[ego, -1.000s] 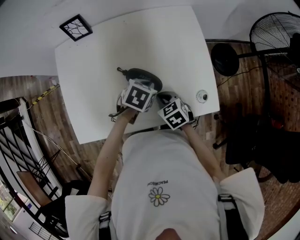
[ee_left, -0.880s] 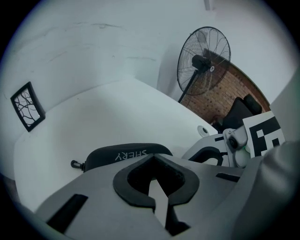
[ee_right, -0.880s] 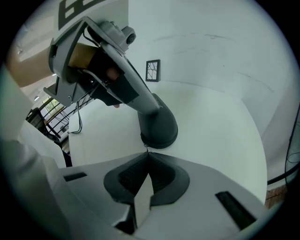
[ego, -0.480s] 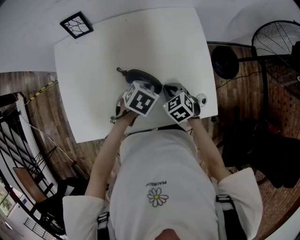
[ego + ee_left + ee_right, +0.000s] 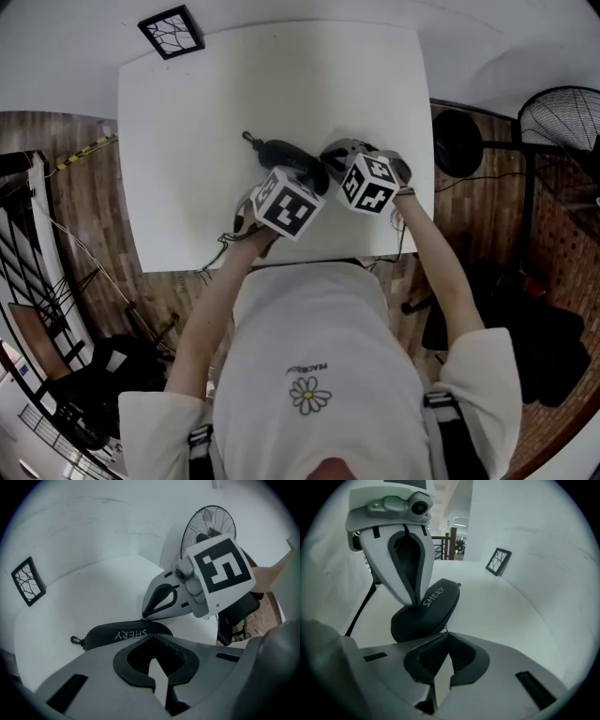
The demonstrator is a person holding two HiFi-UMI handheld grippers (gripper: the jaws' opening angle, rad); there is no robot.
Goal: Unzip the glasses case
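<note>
A black glasses case point(image 5: 284, 154) with white lettering lies on the white table point(image 5: 206, 103), a clip at its left end point(image 5: 75, 640). My left gripper point(image 5: 153, 638) is shut, and its tips rest down on the top of the case point(image 5: 426, 609). My right gripper point(image 5: 446, 632) is at the case's right end, jaws closed together. A small bit of metal, the zipper pull point(image 5: 446, 628), shows right at its tips. In the left gripper view the right gripper point(image 5: 145, 616) touches the case's edge. The case lid still looks closed.
A small black-framed square point(image 5: 171, 33) lies at the table's far left corner. A standing fan point(image 5: 561, 117) and dark clutter stand on the wood floor to the right. The table's near edge runs just below both grippers.
My right gripper has swung from the case's near side round to its right end, rolling as it went. The left gripper has stayed on the case.
</note>
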